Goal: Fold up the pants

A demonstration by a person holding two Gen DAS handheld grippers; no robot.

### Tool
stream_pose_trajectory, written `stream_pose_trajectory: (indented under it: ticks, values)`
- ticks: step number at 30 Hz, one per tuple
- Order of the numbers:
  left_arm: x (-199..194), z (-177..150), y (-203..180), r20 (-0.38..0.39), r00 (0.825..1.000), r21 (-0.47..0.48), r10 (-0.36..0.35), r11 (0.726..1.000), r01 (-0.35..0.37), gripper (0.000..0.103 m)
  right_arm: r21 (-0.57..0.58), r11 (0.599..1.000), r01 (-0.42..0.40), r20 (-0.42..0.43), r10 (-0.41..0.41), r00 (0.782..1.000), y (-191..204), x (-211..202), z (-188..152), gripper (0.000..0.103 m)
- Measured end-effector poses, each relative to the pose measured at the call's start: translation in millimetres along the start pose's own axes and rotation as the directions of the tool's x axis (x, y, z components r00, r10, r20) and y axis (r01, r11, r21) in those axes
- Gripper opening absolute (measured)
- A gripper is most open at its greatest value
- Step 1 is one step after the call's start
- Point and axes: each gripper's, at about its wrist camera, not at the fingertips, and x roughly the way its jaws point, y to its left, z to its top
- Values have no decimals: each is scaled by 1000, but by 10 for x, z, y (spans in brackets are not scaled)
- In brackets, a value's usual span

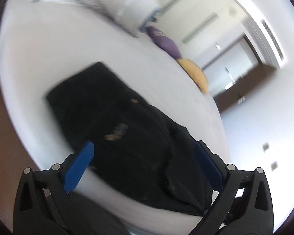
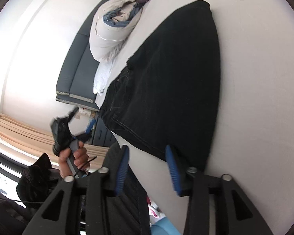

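Black pants [image 1: 127,125] lie folded lengthwise on a white bed [image 1: 39,49], with the waist end near the bed's edge. My left gripper [image 1: 145,152] is open above the waist end, its blue fingers apart on either side of the cloth and holding nothing. In the right wrist view the pants [image 2: 170,82] stretch away across the bed [image 2: 260,78]. My right gripper [image 2: 147,154] is open just over the near edge of the pants and empty. The left gripper [image 2: 76,125] shows there too, held in a hand off the bed's side.
A rolled white and blue duvet [image 2: 111,27] lies at the head of the bed. A purple cushion [image 1: 164,41] and a yellow cushion [image 1: 196,74] sit along the bed's far edge. A dark padded headboard [image 2: 76,74] stands against the wall.
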Motion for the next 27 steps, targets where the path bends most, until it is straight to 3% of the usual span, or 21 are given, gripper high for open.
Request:
stream_pose_trajectory:
  ticks: [3, 10, 15, 20, 27]
  values:
    - [-94, 70, 507, -2, 1000, -145, 30, 989, -30, 103, -9, 1000, 8, 10, -8, 1000, 53, 12, -16, 57]
    - [30, 104, 1093, 33, 996, -301, -83, 949, 89, 101, 34, 999, 3, 10, -4, 1000, 40, 17, 21, 59]
    - [202, 104, 1270, 19, 993, -351, -120, 929, 119, 97, 34, 999, 21, 7, -21, 1000, 57, 20, 16, 59]
    - [283, 80, 1329, 32, 990, -355, -135, 925, 138, 96, 39, 999, 25, 7, -26, 1000, 53, 24, 17, 59]
    - [303, 193, 1283, 37, 984, -370, -173, 912, 175, 79, 39, 999, 27, 8, -27, 1000, 53, 21, 11, 58]
